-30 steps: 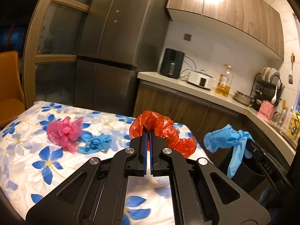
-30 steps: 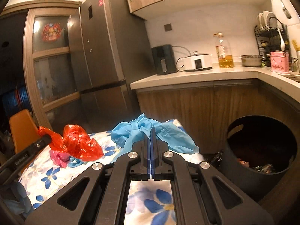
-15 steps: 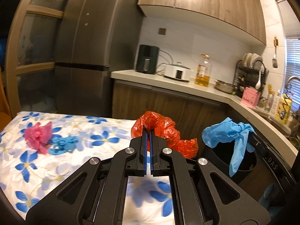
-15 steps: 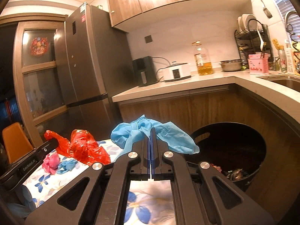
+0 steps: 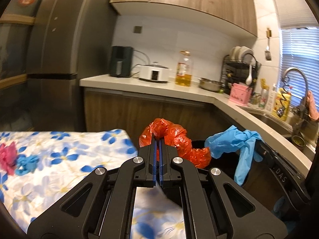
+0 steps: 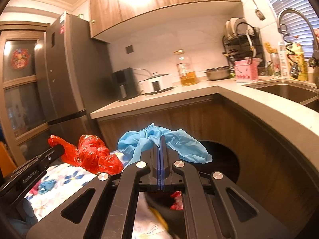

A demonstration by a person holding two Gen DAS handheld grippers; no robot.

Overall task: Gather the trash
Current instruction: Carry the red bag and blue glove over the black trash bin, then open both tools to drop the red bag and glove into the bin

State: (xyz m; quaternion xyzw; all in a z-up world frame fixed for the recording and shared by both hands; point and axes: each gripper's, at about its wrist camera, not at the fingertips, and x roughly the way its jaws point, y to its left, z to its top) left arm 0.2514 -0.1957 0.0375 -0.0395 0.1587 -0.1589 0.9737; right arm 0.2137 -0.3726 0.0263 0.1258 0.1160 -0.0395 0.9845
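The left tongs [image 5: 158,145] are clamping a crumpled red plastic bag [image 5: 179,139], which is hanging past the right edge of the tabletop [image 5: 79,159]. The right tongs [image 6: 161,139] are pinching a blue glove [image 6: 179,145] tight, holding it over the black bin [image 6: 225,159] standing beside that edge, under the curved kitchen counter [image 6: 269,109]. A flowered blue-and-white cloth is covering the tabletop; near its left edge a pink bag [image 5: 9,157] and a second blue glove [image 5: 26,163] are lying, touching each other. A grey fridge [image 5: 59,39], an oil bottle [image 5: 184,69], a dish rack [image 5: 239,63] and a sink tap [image 5: 295,79] are filling the room behind.
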